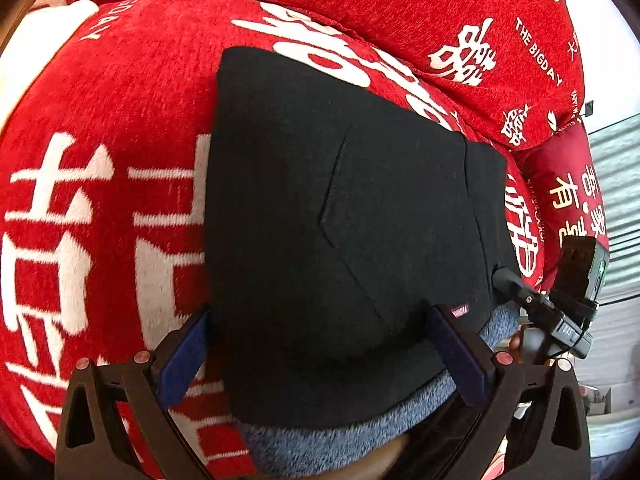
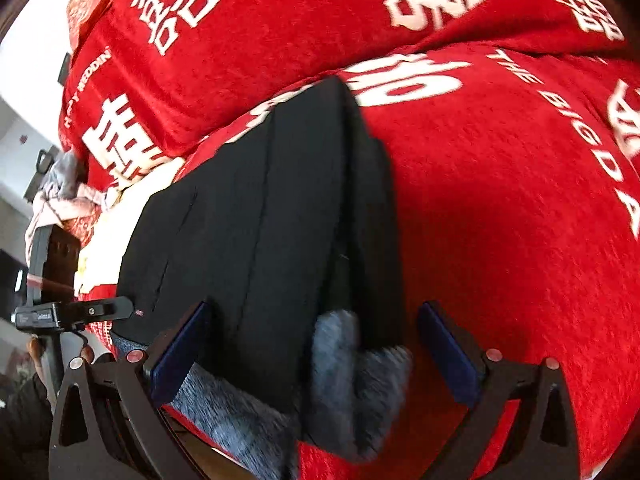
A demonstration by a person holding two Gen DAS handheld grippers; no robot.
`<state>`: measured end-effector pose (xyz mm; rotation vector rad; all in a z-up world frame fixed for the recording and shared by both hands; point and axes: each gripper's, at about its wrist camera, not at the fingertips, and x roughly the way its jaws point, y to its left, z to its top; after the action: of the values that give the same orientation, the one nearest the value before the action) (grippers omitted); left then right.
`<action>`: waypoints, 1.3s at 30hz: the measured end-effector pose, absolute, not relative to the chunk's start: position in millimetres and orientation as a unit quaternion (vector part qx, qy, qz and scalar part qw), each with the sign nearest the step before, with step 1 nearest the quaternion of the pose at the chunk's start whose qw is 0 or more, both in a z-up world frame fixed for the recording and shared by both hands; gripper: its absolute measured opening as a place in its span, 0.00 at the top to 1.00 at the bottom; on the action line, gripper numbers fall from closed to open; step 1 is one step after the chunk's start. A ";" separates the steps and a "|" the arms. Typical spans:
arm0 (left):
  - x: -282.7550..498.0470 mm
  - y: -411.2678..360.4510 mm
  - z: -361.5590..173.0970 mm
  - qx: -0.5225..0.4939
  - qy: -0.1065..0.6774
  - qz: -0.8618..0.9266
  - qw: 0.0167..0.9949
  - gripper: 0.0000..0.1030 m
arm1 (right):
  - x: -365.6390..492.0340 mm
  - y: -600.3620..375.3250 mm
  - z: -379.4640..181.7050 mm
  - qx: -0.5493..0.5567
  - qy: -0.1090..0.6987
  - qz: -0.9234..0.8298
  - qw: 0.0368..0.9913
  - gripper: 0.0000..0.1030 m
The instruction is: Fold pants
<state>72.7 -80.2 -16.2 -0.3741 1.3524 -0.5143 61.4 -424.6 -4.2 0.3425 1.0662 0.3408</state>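
Covering the sofa, a red blanket [image 1: 120, 120] with white lettering fills most of both views. On the blanket lie the black pants [image 1: 340, 220], folded, their grey fleece lining [image 2: 344, 360] showing at the near edge. Both the left gripper [image 1: 324, 356] and the right gripper [image 2: 316, 354] sit released, fingers spread over that edge.

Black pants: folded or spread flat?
Folded: the pants lie in stacked layers, with fleecy grey lining showing at the near edge.
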 end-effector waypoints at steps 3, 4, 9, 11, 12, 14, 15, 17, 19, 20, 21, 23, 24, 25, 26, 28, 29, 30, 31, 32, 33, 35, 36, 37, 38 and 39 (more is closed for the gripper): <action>76.0 -86.1 -16.2 -0.162 0.609 -0.230 0.742 0.00 | 68.1 -416.0 -6.3 0.155 0.504 0.173 0.832 0.00; 77.9 -87.5 -16.6 -0.162 0.606 -0.227 0.745 0.00 | 70.0 -413.5 -6.9 0.151 0.503 0.173 0.833 0.00; 81.3 -92.8 -17.9 -0.154 0.598 -0.213 0.757 0.00 | 73.1 -410.9 -8.8 0.144 0.496 0.173 0.839 0.00; 81.1 -95.9 -18.2 -0.143 0.590 -0.214 0.765 0.00 | 73.0 -409.2 -9.2 0.132 0.494 0.175 0.841 0.00; 81.1 -95.5 -18.8 -0.141 0.588 -0.214 0.767 0.00 | 73.3 -407.5 -9.7 0.127 0.493 0.175 0.843 0.00; 80.9 -96.0 -19.3 -0.137 0.581 -0.213 0.773 0.00 | 73.8 -407.0 -9.8 0.123 0.493 0.175 0.843 0.00; 81.0 -96.2 -19.6 -0.135 0.581 -0.213 0.774 0.00 | 74.5 -406.4 -9.5 0.123 0.496 0.171 0.842 0.00; 82.4 -98.1 -19.1 -0.131 0.583 -0.212 0.773 0.00 | 76.4 -403.2 -7.5 0.115 0.504 0.162 0.841 0.00; 82.1 -97.9 -16.9 -0.125 0.582 -0.215 0.774 0.05 | 75.0 -396.2 -2.3 0.098 0.504 0.153 0.845 0.03; 81.0 -98.0 -14.3 -0.120 0.579 -0.219 0.776 0.12 | 72.7 -394.3 0.6 0.093 0.500 0.154 0.847 0.09; 79.2 -97.7 -11.1 -0.114 0.576 -0.221 0.779 0.16 | 68.4 -392.1 5.9 0.086 0.493 0.156 0.851 0.12; 75.9 -99.1 -2.4 -0.095 0.569 -0.224 0.785 0.30 | 63.8 -392.0 13.4 0.085 0.487 0.157 0.855 0.30; 75.1 -99.8 0.4 -0.089 0.567 -0.224 0.787 0.33 | 62.1 -391.5 17.7 0.088 0.485 0.157 0.856 0.34; 74.8 -99.8 3.2 -0.086 0.566 -0.223 0.789 0.37 | 61.4 -390.7 20.2 0.089 0.484 0.156 0.856 0.38; 74.5 -99.0 5.1 -0.085 0.565 -0.222 0.790 0.41 | 60.4 -388.5 22.9 0.087 0.483 0.154 0.858 0.41; 72.6 -96.3 8.9 -0.080 0.562 -0.222 0.793 0.44 | 57.5 -381.3 27.1 0.074 0.480 0.145 0.862 0.43; 71.7 -95.7 10.7 -0.078 0.561 -0.221 0.794 0.47 | 56.2 -378.1 29.5 0.070 0.479 0.142 0.863 0.45; 70.2 -94.7 13.1 -0.076 0.559 -0.221 0.796 0.48 | 54.2 -374.5 33.1 0.065 0.477 0.140 0.865 0.46; 67.9 -93.6 17.1 -0.072 0.556 -0.223 0.798 0.49 | 52.6 -372.1 36.2 0.062 0.474 0.139 0.868 0.47; 66.6 -93.1 19.5 -0.069 0.554 -0.222 0.799 0.49 | 50.3 -369.2 40.7 0.059 0.471 0.137 0.870 0.48; 65.1 -91.7 22.1 -0.066 0.552 -0.221 0.801 0.49 | 48.4 -367.2 44.1 0.059 0.469 0.137 0.870 0.48; 63.7 -87.5 27.8 -0.063 0.551 -0.219 0.803 0.49 | 44.6 -360.6 50.3 0.058 0.465 0.138 0.872 0.48; 63.1 -84.5 29.8 -0.065 0.551 -0.217 0.803 0.49 | 42.7 -355.7 54.3 0.059 0.462 0.140 0.874 0.48; 62.2 -78.6 33.0 -0.068 0.550 -0.216 0.804 0.49 | 41.8 -352.2 57.0 0.059 0.460 0.141 0.875 0.48; 60.7 -73.7 35.3 -0.069 0.548 -0.216 0.805 0.49 | 41.5 -345.7 60.5 0.058 0.458 0.143 0.876 0.48; 59.1 -68.9 37.9 -0.071 0.546 -0.214 0.807 0.49 | 41.3 -340.9 63.2 0.059 0.455 0.145 0.876 0.48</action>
<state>59.1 -68.9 37.9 -0.1522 1.1694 -0.4582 41.3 -340.9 63.2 0.1235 0.9505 0.3024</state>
